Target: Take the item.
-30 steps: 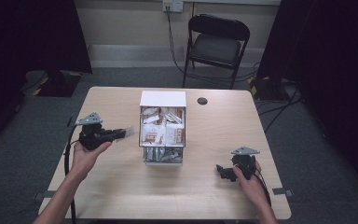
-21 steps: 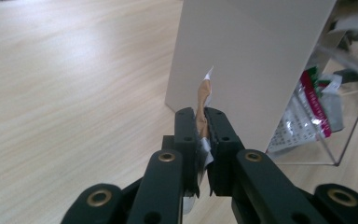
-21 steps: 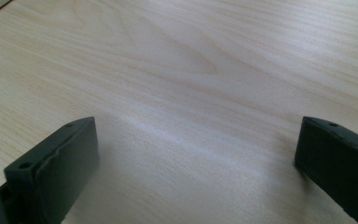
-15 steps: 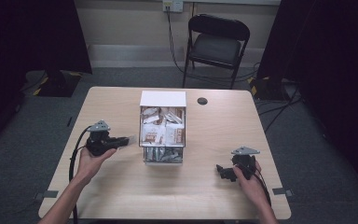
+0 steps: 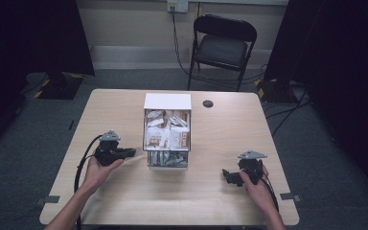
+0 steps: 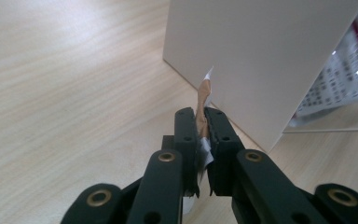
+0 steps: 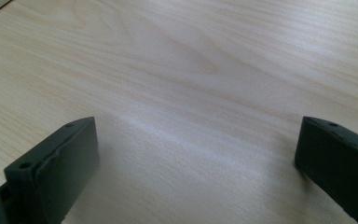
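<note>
Curtained lab: table [image 5: 124, 201], folding chair [image 5: 223, 45]

From above, my table [image 5: 124, 201] is evenly lit while the room around it falls into deep dark, and the picture is soft and grainy. Along my right gripper [image 7: 196, 163], a pale sheen lies on the wood; my left gripper [image 6: 204, 140] has blurred near links.

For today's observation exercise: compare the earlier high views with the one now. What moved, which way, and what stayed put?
The left gripper, shut on a thin packet, came down and back toward the person, from level with the box's middle to beside its near end. It held the packet throughout; nothing was let go. The right gripper, open with nothing between its jaws, stayed on the table. The box did not shift.
</note>
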The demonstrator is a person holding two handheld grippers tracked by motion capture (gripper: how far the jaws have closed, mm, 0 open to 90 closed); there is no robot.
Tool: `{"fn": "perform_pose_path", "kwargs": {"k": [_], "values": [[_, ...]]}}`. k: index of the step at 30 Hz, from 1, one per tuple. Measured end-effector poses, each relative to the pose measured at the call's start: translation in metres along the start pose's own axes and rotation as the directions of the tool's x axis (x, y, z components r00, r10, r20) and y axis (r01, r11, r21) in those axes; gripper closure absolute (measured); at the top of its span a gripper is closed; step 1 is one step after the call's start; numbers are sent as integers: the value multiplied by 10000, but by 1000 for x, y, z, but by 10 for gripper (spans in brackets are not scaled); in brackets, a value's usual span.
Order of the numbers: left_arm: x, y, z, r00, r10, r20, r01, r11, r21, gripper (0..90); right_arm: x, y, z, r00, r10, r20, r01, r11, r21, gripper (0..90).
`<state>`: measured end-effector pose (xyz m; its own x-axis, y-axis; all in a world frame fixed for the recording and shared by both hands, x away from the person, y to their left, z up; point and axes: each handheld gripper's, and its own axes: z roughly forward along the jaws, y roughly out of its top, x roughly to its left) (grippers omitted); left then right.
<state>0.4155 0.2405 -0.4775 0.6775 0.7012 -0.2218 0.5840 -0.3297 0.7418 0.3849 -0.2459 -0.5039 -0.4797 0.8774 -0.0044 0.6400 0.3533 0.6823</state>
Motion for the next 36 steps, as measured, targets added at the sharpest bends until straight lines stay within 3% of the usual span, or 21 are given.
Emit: {"fn": "perform_pose_path", "kwargs": {"k": [5, 11, 15, 19, 28, 36], "values": [[-5, -1, 8, 9993, 69, 376, -76, 9998, 160, 843, 0, 0, 0, 10000, 2, -3, -2, 10000, 0, 0], [-8, -1, 14, 9990, 134, 433, -144, 9997, 206, 836, 0, 0, 0, 10000, -1, -1, 1, 10000, 0, 0], [-6, -3, 19, 9995, 71, 319, -84, 9991, 413, 796, 0, 0, 0, 10000, 1, -1, -1, 10000, -1, 0], [-5, -2, 19, 9997, -1, 226, -4, 9998, 214, 781, 0, 0, 0, 10000, 0, -1, 0, 10000, -1, 0], [2, -2, 17, 9998, 50, -196, -47, 9999, 144, 652, 0, 0, 0, 10000, 4, -1, -4, 10000, 2, 0], [5, -3, 14, 9998, -82, -188, 85, 9999, 126, 611, 0, 0, 0, 10000, 0, -1, 0, 10000, 1, 0]]}}
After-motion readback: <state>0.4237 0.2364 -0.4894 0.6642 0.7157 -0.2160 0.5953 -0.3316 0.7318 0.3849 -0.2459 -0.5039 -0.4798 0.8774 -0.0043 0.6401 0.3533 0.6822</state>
